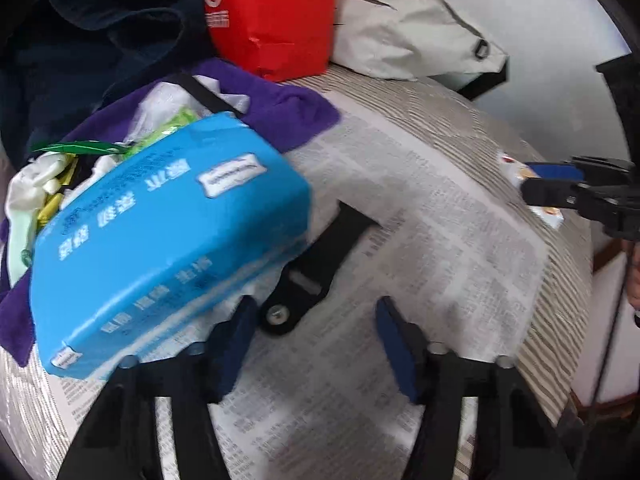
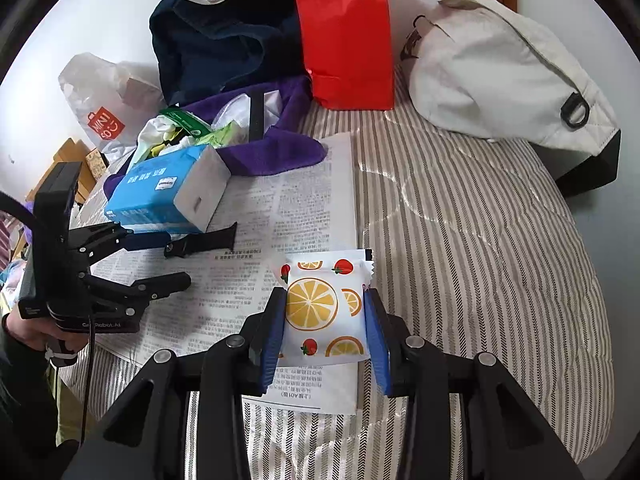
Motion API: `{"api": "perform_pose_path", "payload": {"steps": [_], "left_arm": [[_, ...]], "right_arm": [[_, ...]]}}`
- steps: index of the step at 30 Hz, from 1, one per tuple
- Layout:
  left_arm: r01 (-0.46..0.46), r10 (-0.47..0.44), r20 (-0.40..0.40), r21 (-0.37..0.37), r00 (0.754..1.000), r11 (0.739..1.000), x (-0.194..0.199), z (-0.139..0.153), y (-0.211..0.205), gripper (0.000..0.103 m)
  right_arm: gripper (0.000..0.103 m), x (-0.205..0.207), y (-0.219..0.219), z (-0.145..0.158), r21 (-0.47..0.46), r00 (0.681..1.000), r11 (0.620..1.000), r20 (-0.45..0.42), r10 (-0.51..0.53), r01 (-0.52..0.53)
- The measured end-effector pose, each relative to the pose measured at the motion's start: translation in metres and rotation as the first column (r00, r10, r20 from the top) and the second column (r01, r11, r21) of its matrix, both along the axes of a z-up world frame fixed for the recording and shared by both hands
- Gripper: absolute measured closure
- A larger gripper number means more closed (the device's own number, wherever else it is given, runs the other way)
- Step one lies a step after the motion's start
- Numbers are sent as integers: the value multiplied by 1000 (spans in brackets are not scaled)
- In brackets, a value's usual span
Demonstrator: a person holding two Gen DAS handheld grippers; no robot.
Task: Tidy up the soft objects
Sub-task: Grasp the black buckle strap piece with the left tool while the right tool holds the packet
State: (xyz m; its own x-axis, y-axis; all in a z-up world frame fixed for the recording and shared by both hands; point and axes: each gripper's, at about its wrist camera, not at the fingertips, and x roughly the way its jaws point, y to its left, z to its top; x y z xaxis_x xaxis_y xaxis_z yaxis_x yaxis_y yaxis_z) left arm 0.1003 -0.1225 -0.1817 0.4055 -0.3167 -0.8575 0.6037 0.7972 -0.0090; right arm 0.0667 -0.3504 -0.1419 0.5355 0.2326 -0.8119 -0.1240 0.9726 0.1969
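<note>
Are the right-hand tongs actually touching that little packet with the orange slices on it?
Touching. The right wrist view shows the right tongs with both blue pads pressed against the sides of the fruit-print packet.

A newspaper (image 2: 256, 216) lies spread on the striped bed cover (image 2: 480, 248). A loose black strap piece (image 2: 208, 242), perhaps a watch band, rests on it. A red paper bag (image 2: 344, 40) stands upright behind.
</note>
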Motion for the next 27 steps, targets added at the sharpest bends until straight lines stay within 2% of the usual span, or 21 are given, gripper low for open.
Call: {"api": "perform_pose_path", "payload": {"steps": [2,5,13,15,17,21,24,26,27], "left_arm": [[35,-35,-26,-18,999,999,-5,2,0,56],[75,-75,-32,-4,997,997,-11,3,-4,56],[42,-42,-13,10,999,999,3,0,-23,58],[26,-26,-10,-2,1000,1000,6,-1,-26,75],[12,-12,-3,-2,1000,1000,9,-1,-27,78],[12,-12,-8,-35,1000,999,9,0,-22,79],[2,-3,-15,-45,1000,999,8,0,-19,75],[9,-9,-11,-36,1000,999,7,-1,-22,68],[17,-17,-8,-25,1000,1000,7,-1,-25,68]], "right_arm": [[65,-1,-1,-1,6,1000,1000,0,1,-1],[65,-1,-2,-2,18,1000,1000,1,-1,1],[65,0,-5,-4,30,1000,1000,-5,-5,5],[65,0,-5,-5,34,1000,999,-8,-8,9],[65,-1,-5,-6,37,1000,999,-11,-8,9],[65,-1,-4,-5,35,1000,999,-11,-2,3],[65,0,-4,-5,38,1000,999,-12,-3,4],[65,1,-3,-4,39,1000,999,-13,-1,1],[65,2,-2,-4,38,1000,999,-12,1,0]]}}
